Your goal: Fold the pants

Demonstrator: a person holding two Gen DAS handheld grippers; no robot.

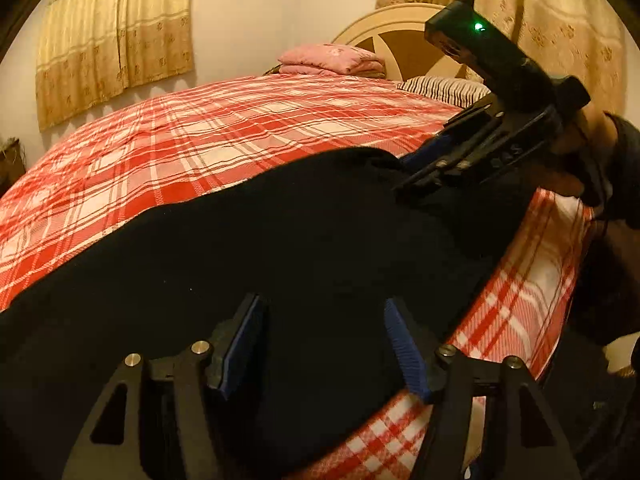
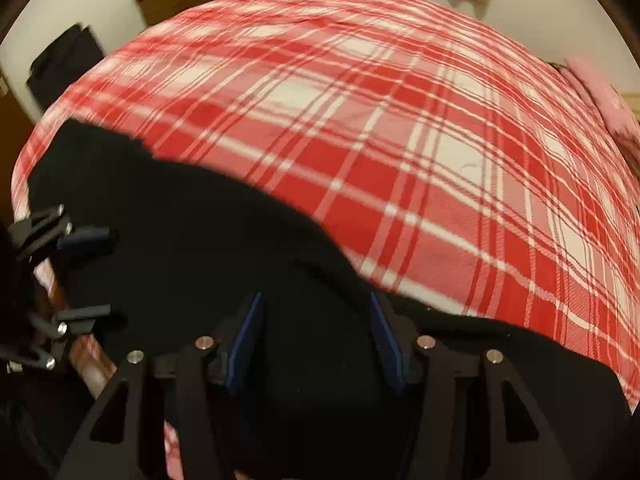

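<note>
Claws, left [image 1: 324, 344] and right [image 2: 316, 336], released above black pants [image 1: 280, 240]; long axis runs left-right along bed's [image 1: 240, 128] near edge.

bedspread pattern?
Red and white plaid bedspread; clearest in the right wrist view.

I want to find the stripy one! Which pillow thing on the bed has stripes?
The striped pillow, by the headboard. It has dark and white stripes; the folded pink bundle beside it has none.
</note>
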